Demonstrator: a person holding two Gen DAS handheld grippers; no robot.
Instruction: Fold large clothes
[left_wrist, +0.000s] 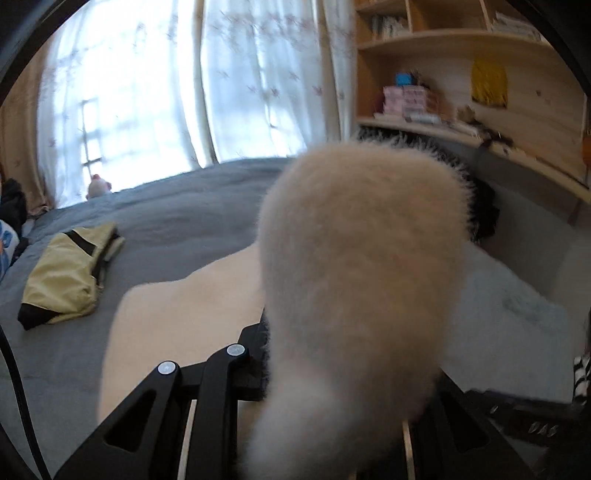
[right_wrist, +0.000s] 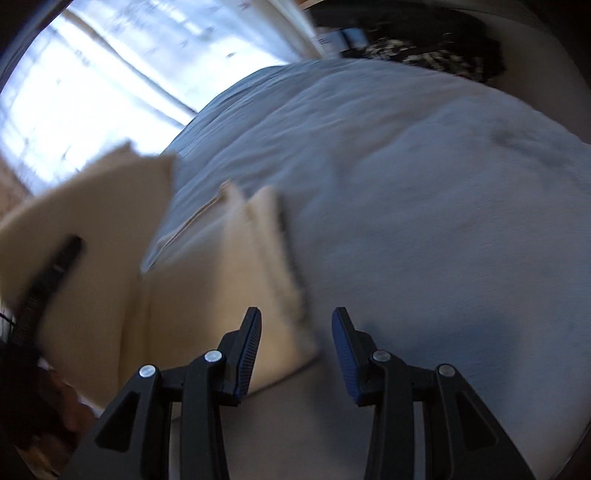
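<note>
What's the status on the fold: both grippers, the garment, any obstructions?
Left gripper shut on cream fleece garment, lifted over grey bed. Right gripper open, empty, beside the garment's folded edge. Folded yellow garment lies apart, not obstructing.

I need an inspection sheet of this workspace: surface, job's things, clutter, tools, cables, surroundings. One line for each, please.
Surface: grey bed cover, wrinkled, with a paler fluffy blanket on one side.
Job's things: cream fluffy garment, one part lifted, the rest lying on the bed.
Clutter: folded yellow-and-black garment apart from the cream one; dark fluffy item near the shelf.
Tools: left tool shut on the cream fluffy garment, fingertips hidden by the fluff; right tool open, nothing between its pads, beside the garment's edge.
Cables: one black cable at the left edge of the left wrist view.
Surroundings: white curtains at a bright window, wooden shelf with boxes and books.
</note>
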